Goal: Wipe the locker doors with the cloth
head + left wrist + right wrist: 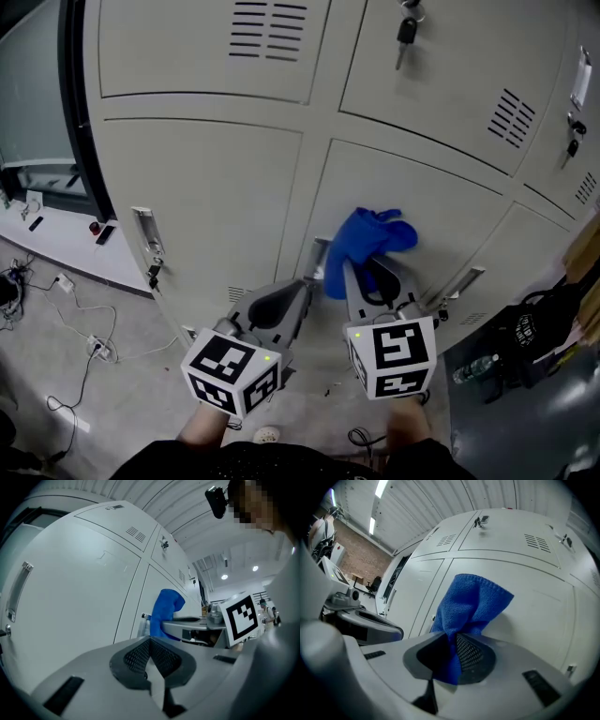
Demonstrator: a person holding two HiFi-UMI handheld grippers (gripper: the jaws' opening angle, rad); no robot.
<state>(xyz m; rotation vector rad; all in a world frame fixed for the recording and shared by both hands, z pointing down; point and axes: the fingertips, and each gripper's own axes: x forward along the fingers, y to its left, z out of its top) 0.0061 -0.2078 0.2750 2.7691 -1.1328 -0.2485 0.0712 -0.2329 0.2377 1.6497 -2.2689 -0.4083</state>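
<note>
A blue cloth (368, 240) bunches up in front of the lower middle locker door (412, 225), close to its left edge. My right gripper (367, 282) is shut on the cloth; in the right gripper view the cloth (469, 603) sticks up out of the shut jaws of the right gripper (454, 645) toward the beige door (534, 606). I cannot tell whether the cloth touches the door. My left gripper (284, 302) hangs just left of it, shut and holding nothing. The left gripper (150, 657) points at the lower left door (75, 588), with the cloth (165, 610) to its right.
Keys hang from the upper locker locks (407, 32) and from one at the right (571, 146). A metal handle (146, 234) stands out on the lower left door. A black bag (529, 335) and a bottle (473, 369) lie at the lower right. Cables (92, 345) trail on the floor at left.
</note>
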